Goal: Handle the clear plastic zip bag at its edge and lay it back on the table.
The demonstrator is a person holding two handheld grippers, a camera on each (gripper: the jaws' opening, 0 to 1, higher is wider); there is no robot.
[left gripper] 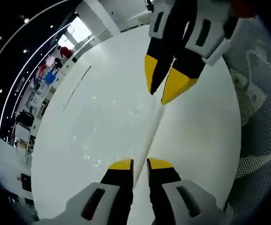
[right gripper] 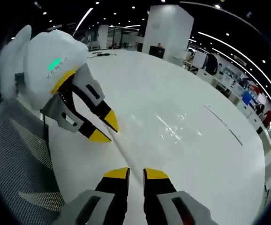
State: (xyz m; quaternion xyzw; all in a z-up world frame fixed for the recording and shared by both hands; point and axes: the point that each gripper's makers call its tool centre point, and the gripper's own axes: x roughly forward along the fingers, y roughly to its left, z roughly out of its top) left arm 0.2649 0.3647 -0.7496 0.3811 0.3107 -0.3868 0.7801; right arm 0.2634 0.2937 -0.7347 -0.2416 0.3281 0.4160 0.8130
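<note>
While both grippers sit on the bag's edge, the handling step looks to be in hand, with the lay-down not yet done

Left gripper [left gripper: 140, 162]: jaws nearly closed, a thin pale strip running up between the yellow tips. That strip reads as the bag's [left gripper: 150, 131] edge, so I judge this gripper clenched on it. In the right gripper view it [right gripper: 108, 130] comes in from the left, tips pinched at the far end of the same strip.

Right gripper [right gripper: 136, 172]: jaws close together, the strip rising from the gap. Judged grasping the bag [right gripper: 126, 154] at its edge too. In the left gripper view it [left gripper: 166, 89] points down from the top, tips meeting over the strip.

Bag: clear, hard to read against the white bench [left gripper: 196, 140]. Its edge stretches taut between the two grippers; faint glints and creases spread to one side of it over the bench [right gripper: 210, 178]. Whether the body hangs free or already rests on the bench, I cannot tell.

A mesh-backed chair [left gripper: 262, 108] stands just beside the bench edge. Far background is an open hall with desks and strip lights.

Next move, as a judgement: lower both grippers together, keeping the edge level so the film settles flat, then release both pairs of jaws and lift clear. Uneven lowering would likely fold the bag on itself
</note>
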